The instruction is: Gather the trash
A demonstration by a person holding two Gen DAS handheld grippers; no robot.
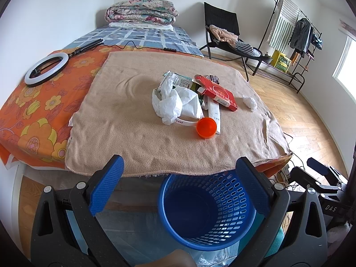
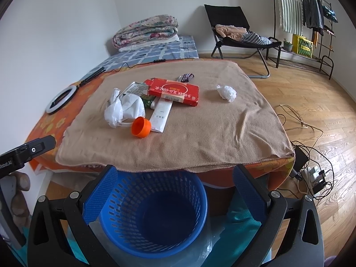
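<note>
A pile of trash lies on a tan blanket [image 1: 138, 138] [image 2: 211, 138]: a crumpled white plastic bag [image 1: 172, 101] [image 2: 121, 109], a red carton [image 1: 219, 93] [image 2: 174, 91], an orange scoop [image 1: 206, 128] [image 2: 140, 127], a white tube [image 1: 214, 111] [image 2: 160, 114], a small wrapper [image 2: 186, 77], and a crumpled white wad [image 1: 250, 102] [image 2: 227, 93] lying apart to the right. An empty blue mesh basket [image 1: 208, 211] [image 2: 151, 213] stands on the floor below the bed's near edge. My left gripper [image 1: 180, 189] and right gripper [image 2: 175, 191] hang open above the basket, holding nothing.
A ring light [image 1: 47, 68] [image 2: 61, 99] lies on the orange floral sheet at left. A folded quilt [image 1: 141, 12] sits at the bed's far end. A black chair [image 2: 238, 31], a clothes rack [image 1: 293, 35], and floor cables with a power strip [image 2: 314, 173] are to the right.
</note>
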